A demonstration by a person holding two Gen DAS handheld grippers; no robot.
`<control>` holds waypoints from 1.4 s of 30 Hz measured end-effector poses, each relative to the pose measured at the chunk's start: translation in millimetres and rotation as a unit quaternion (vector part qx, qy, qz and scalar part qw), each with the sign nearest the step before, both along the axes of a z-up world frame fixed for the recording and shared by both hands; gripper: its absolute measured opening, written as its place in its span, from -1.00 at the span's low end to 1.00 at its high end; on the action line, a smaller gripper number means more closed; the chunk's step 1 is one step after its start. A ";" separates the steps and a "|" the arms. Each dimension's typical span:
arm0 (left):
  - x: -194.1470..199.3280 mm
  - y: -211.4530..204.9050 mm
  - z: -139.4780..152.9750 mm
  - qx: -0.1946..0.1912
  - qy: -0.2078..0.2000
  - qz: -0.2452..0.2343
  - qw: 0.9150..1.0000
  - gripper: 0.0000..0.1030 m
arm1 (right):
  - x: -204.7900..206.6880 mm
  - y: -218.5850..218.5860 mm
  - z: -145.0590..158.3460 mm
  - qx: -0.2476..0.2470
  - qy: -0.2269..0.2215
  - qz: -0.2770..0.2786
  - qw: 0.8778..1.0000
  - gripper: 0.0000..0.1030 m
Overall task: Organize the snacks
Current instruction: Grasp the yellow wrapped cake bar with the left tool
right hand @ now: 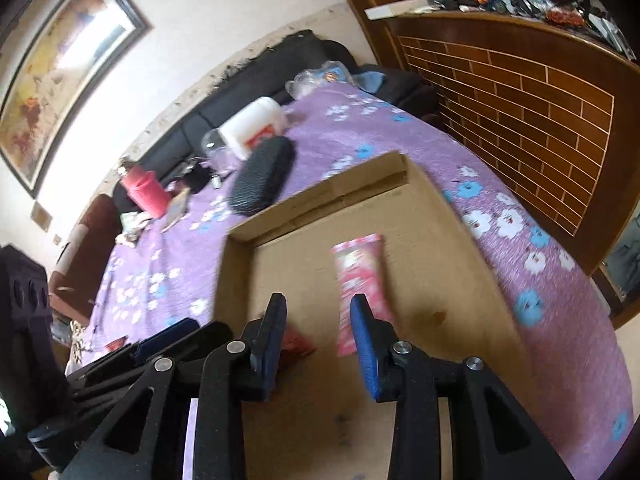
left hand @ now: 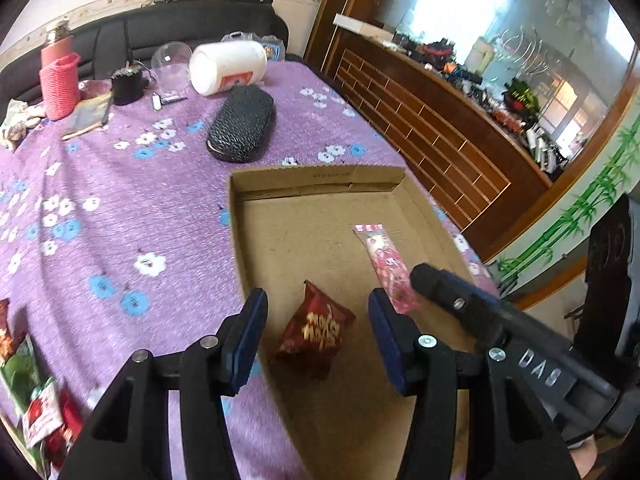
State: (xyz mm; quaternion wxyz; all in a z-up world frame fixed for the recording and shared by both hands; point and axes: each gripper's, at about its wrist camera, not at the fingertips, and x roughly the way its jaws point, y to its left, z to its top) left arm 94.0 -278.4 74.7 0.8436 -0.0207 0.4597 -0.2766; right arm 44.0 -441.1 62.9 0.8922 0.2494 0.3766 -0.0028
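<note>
A shallow, open brown cardboard tray point(left hand: 316, 178) is seen resting on a purple cloth with white and blue flowers point(left hand: 120, 200). Two snacks are contained in the tray. A dark red crinkled snack packet with yellow lettering point(left hand: 316, 330) lies on the tray floor, framed between the spread blue-padded fingers of the left gripper point(left hand: 318, 332); the jaws are held wide apart and nothing is clasped. A long pink sweet wrapper with a white printed pattern point(left hand: 384, 260) lies at about 2 o'clock from the red packet, apart from it.

In the right wrist view, the right gripper point(right hand: 319, 336) is shown above the tray with its jaws parted and nothing held. The pink wrapper point(right hand: 358, 276) lies just beyond the fingertips at 1 o'clock, and the red packet point(right hand: 296, 344) is partly hidden behind the left-hand finger.

Beyond the tray, at 11 o'clock, a black textured oval case point(left hand: 242, 122) and a white plastic jar lying on its side point(left hand: 228, 66) are seen. Further snack packets point(left hand: 36, 404) lie on the cloth at the left wrist view's lower left edge.
</note>
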 end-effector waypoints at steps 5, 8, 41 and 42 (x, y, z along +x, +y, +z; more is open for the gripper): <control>-22.5 30.5 15.3 -0.015 -0.015 0.009 1.000 0.00 | -17.2 30.7 6.6 0.010 -0.013 0.019 1.000 -0.31; -36.7 55.0 20.3 -0.015 -0.019 0.016 1.000 0.00 | -25.2 51.6 8.2 0.014 -0.016 0.038 0.999 -0.31; -65.8 300.1 -56.0 0.068 0.041 0.295 0.952 0.04 | -35.3 198.0 -39.8 -0.006 -0.040 0.222 0.974 -0.17; -65.6 300.1 -56.9 0.075 0.029 0.292 0.953 0.03 | -34.9 200.1 -40.6 -0.009 -0.037 0.226 0.973 -0.16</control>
